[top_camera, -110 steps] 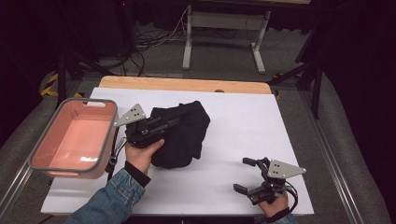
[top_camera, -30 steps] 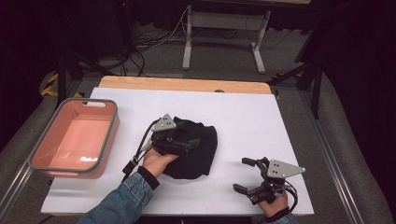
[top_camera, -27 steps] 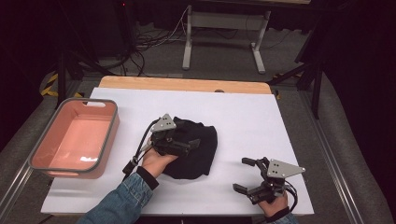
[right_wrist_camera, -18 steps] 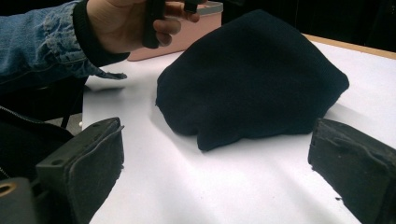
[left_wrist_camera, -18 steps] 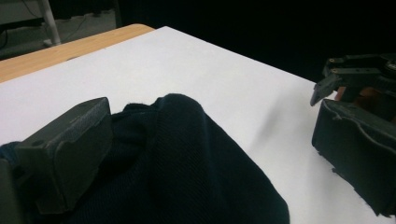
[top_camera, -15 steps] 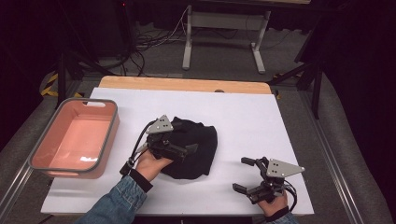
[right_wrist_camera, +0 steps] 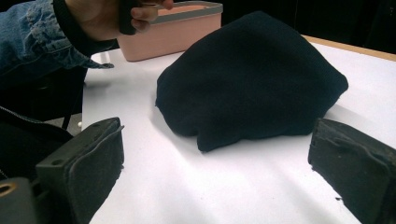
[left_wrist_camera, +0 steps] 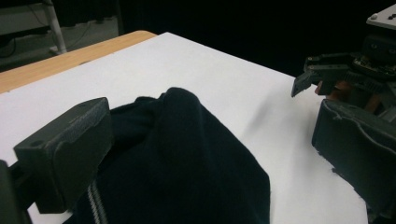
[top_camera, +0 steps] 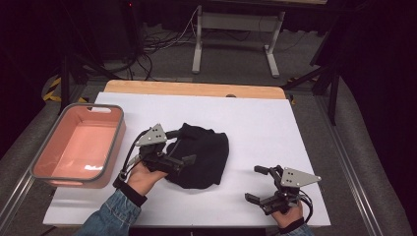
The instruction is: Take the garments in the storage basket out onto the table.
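While the white table (top_camera: 255,123) fills mid-frame, a pink bin (top_camera: 78,145) sits at left beside the crumpled black garment (top_camera: 201,155) at centre; the left gripper (top_camera: 179,147) spreads over it, and the right gripper (top_camera: 258,184) gapes lower right

A white-topped bench (top_camera: 255,123) with a bare wooden strip along its far edge is carrying a pink rectangular plastic bin with a grey rim (top_camera: 78,145) at its left side. A crumpled black fabric garment (top_camera: 204,155) is lying near the middle, well apart from the bin. Beyond the bench, a grey metal stand (top_camera: 233,37) is standing on the floor among loose cables (top_camera: 152,46).
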`<state>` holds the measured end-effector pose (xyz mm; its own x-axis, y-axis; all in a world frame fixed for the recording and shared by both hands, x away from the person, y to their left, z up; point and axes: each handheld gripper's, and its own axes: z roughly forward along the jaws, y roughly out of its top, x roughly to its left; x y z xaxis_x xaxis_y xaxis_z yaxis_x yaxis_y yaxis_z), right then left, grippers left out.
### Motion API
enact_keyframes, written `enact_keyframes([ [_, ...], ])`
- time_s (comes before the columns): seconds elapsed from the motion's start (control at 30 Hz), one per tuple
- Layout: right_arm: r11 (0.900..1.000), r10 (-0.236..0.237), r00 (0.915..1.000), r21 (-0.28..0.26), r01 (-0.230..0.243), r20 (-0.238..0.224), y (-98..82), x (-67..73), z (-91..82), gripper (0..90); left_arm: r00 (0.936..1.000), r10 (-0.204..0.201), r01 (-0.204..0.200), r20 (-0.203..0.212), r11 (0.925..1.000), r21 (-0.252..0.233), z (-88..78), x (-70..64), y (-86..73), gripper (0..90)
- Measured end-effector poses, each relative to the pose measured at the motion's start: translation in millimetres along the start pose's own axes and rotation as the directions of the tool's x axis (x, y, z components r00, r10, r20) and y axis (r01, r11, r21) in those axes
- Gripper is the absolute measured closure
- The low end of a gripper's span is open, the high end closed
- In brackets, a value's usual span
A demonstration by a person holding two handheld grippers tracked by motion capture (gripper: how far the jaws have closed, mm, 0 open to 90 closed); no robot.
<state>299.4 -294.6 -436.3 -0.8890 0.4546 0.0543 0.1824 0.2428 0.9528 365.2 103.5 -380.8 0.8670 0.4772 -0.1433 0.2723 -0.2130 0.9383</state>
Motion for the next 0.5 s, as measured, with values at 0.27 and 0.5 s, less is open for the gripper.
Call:
enact_keyframes([
  [0.27, 1.000, 0.000, 1.0000, 0.002, 0.000, -0.001, 0.0, 0.2, 0.3, 3.9, 0.9998, -0.020, 0.020, -0.008, 0.9998, 0.000, -23.1, 7.0, -10.1, 0.1],
  [0.5, 1.000, 0.001, 1.0000, -0.003, -0.001, -0.003, 0.1, 0.2, 0.0, 3.6, 0.9992, -0.037, 0.037, -0.015, 0.9992, 0.012, -39.0, 9.1, -20.6, 0.1],
])
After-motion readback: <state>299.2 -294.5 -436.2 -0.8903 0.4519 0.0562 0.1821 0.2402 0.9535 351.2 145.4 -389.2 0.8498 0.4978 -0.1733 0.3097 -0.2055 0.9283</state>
